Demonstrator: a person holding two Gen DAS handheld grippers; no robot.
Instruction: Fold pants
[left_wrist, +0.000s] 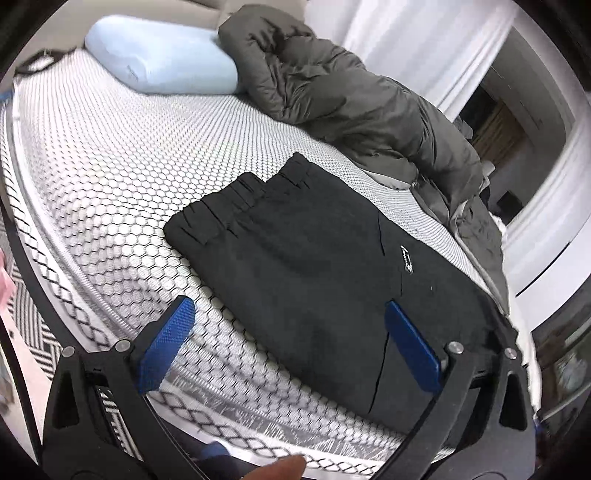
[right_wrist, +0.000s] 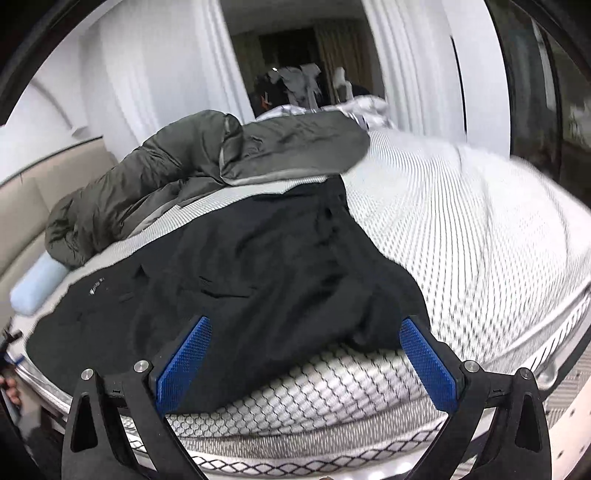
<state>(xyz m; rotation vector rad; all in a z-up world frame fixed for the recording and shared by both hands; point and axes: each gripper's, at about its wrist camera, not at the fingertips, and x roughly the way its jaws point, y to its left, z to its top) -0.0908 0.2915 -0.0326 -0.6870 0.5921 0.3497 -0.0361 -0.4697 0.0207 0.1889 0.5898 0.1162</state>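
Black pants (left_wrist: 303, 266) lie on the bed, laid flat with the gathered waistband toward the pillow end and a small white logo on the fabric. My left gripper (left_wrist: 290, 308) hovers over the near edge of the pants, jaws wide apart, one blue pad (left_wrist: 166, 343) over the mattress and the other (left_wrist: 410, 347) over the cloth, nothing pinched. In the right wrist view the same pants (right_wrist: 258, 266) spread out rumpled toward the bed's near edge. My right gripper (right_wrist: 306, 326) stands open above the crumpled leg end, with its pads (right_wrist: 184, 365) not pressing on the fabric.
The mattress (left_wrist: 110, 177) has a white honeycomb-pattern cover. A light blue pillow (left_wrist: 162, 55) lies at the head. A dark olive puffy quilt (left_wrist: 354, 99) is bunched along the far side, touching the pants' far edge (right_wrist: 229, 155). White curtains and a doorway lie beyond.
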